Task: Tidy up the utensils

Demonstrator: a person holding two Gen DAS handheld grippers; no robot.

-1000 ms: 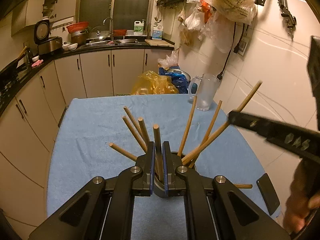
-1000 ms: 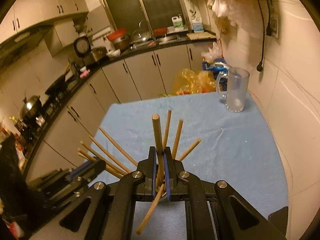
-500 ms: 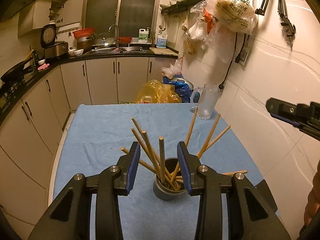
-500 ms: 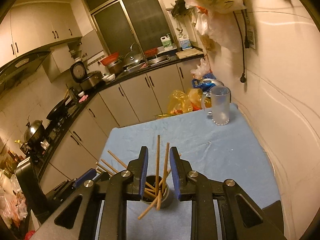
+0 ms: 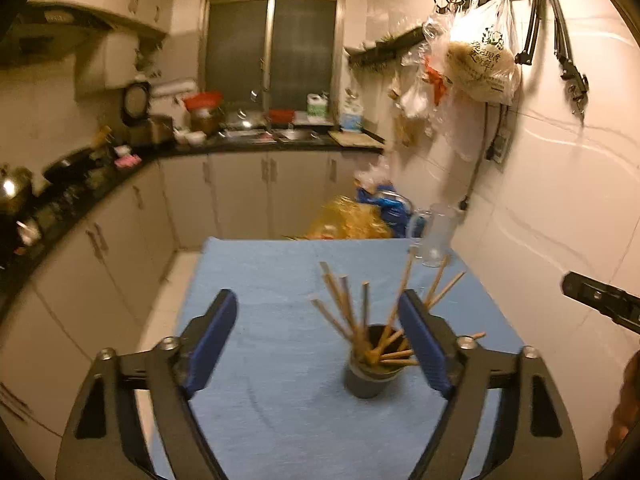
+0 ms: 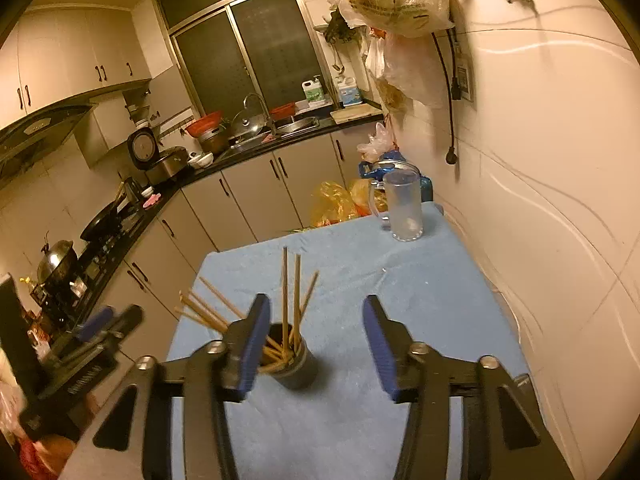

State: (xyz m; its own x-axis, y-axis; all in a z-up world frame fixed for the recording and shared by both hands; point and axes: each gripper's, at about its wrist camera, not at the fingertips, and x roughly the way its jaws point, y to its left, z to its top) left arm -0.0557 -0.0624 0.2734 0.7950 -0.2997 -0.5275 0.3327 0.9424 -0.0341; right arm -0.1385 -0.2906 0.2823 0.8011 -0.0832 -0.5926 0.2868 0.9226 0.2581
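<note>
Both grippers hang above the blue cloth-covered table [image 5: 280,272], each with jaws spread wide and nothing between them. The left gripper [image 5: 320,336] has the dark round cup [image 5: 366,376] of wooden chopsticks [image 5: 348,304] just inside its right finger. The right gripper [image 6: 316,340] sees that cup [image 6: 298,368] beside its left finger, chopsticks [image 6: 285,292] fanned out.

Both grippers released chopsticks [image 5: 362,322] into cup [image 5: 366,376], opened wide, withdrawn
</note>
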